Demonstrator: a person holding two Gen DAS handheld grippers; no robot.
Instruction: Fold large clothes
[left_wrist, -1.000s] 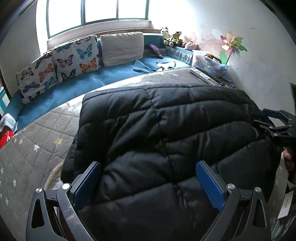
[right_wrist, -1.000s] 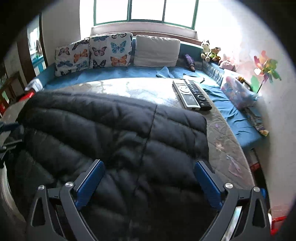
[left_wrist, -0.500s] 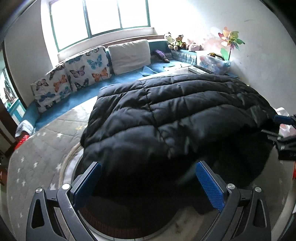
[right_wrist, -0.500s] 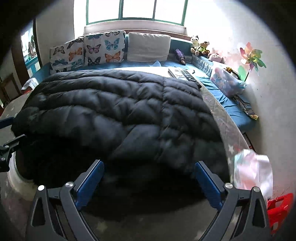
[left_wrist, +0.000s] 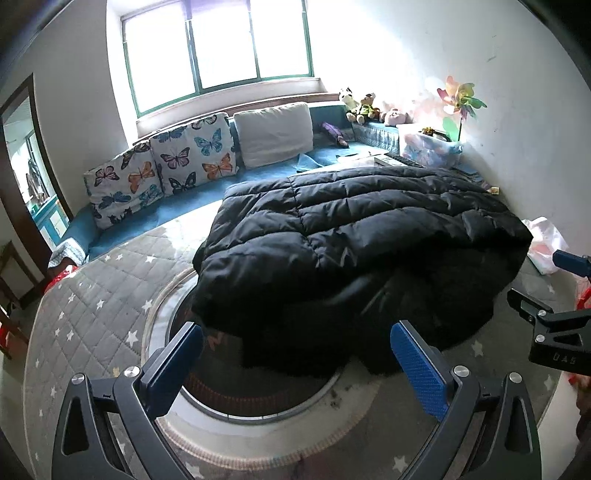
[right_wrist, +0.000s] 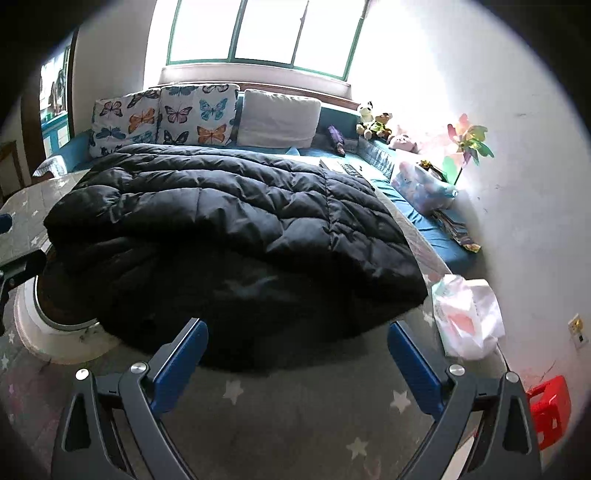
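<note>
So over at 9 o'clock in the left wrist view there's the grey quilted star-print mat (left_wrist: 88, 295) covering the tabletop, with a round white-rimmed ring (left_wrist: 258, 413) showing through it near the bottom middle. The left gripper (left_wrist: 295, 365) sits at 6 o'clock with its blue-padded jaws spread wide and nothing between them, hanging just short of the near edge of the black quilted puffer jacket (left_wrist: 351, 236). That jacket is the big thing here: it's lying across the middle of the tabletop, folded over so the top layer drapes on a darker bottom layer, and its near edge overlaps the ring. Behind it, around 11 o'clock, the butterfly-print cushions (left_wrist: 159, 170) lean on the blue bench seat under the window, with a plain white cushion (left_wrist: 273, 133) just beside them toward 12. In the right wrist view the right gripper (right_wrist: 297, 360) is at 6 o'clock, jaws also wide apart and holding nothing, over bare mat just in front of the jacket's edge. Out at 3 o'clock there's a crumpled white plastic bag (right_wrist: 467, 317) just beside the jacket's right corner, a rainbow pinwheel (right_wrist: 469, 142) up at 2 by the wall, and a red plastic stool (right_wrist: 550, 410) down at 4.
</note>
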